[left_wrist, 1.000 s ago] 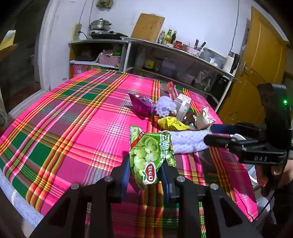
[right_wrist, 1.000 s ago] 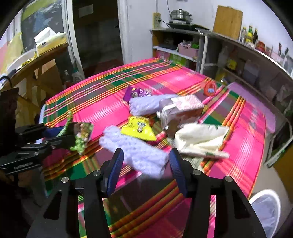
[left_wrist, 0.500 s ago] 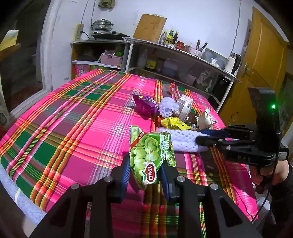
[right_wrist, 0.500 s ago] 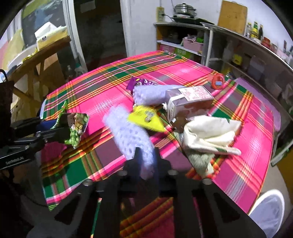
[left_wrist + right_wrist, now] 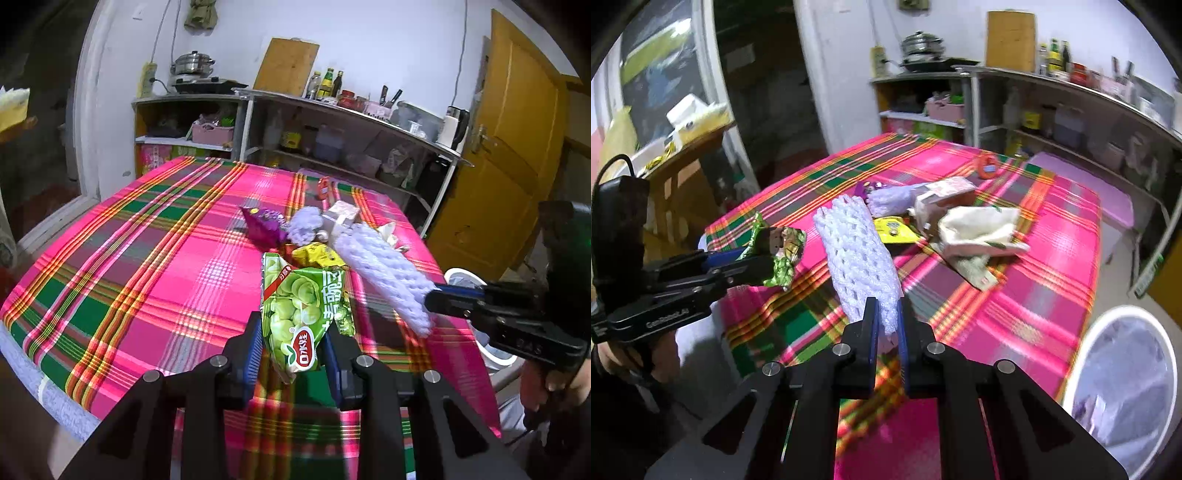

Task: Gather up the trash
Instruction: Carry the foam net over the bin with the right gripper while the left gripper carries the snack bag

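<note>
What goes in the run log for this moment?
left hand-held gripper: shut on snack bag | right hand-held gripper: shut on foam net | bin: nearby

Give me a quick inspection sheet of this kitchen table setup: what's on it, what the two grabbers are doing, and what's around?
Surface: plaid tablecloth, pink and green, covers the table.
Job's things: green snack bag and white foam net, both lifted; white bin on the floor by the table.
Clutter: purple wrapper, yellow wrapper, small carton, crumpled cream bag, a second foam net, a red item.
Grippers: left gripper jaws pinch the snack bag; right gripper jaws pinch the foam net's end.
Cables: black cable on the left gripper's rear.
Surroundings: shelves with bottles and a pot; yellow door.
</note>
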